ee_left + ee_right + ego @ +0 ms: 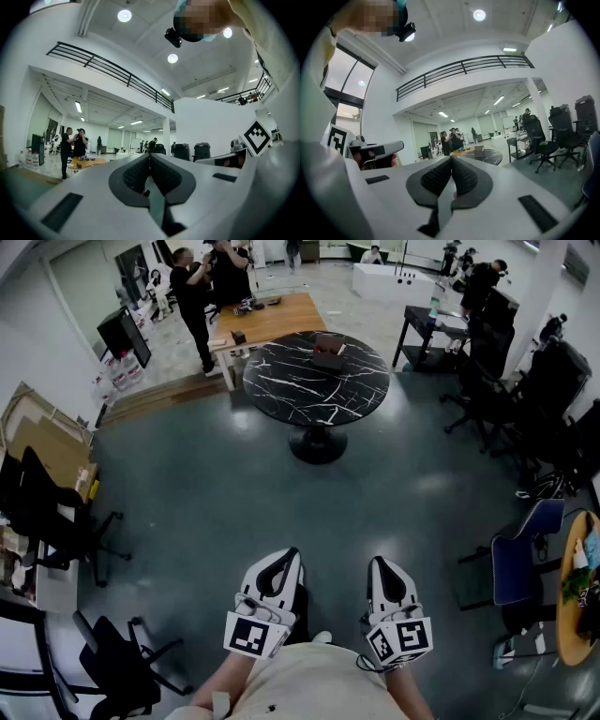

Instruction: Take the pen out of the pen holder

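- Head view: the left gripper (289,561) and right gripper (382,566) are held side by side close to the person's body, above the floor (187,484). A round black marble table (291,395) stands well apart ahead of them. On it lies a small dark object (328,354), too small to tell whether it is the pen holder; no pen can be made out.
- Left gripper view: the jaws are pressed together with nothing between them. A wooden table (89,161) and people (73,143) are far beyond the tips.
- Right gripper view: the jaws are pressed together, empty. The marble table with its dark object (479,149) sits far past the fingertips.
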